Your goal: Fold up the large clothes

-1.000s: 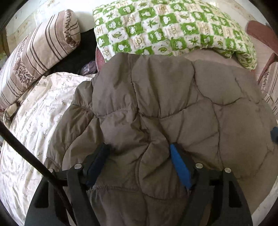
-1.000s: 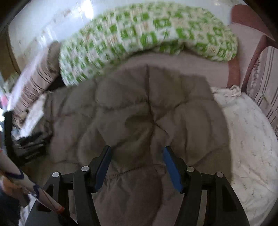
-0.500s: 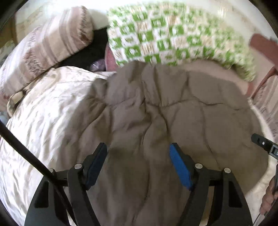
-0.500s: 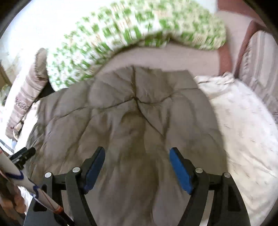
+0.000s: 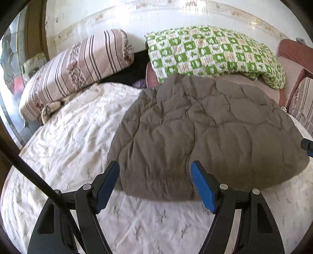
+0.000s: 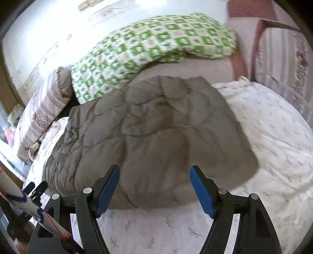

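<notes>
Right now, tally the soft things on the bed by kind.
Brown quilted padded jacket: 1
Green-and-white checked quilt: 1
Striped floral pillows: 2
White printed bedspread: 1
Total: 5

Bright daylight, glare washing wall (image 5: 166, 17); right wrist view motion-blurred, left sharper; fisheye bending, dark corners.
</notes>
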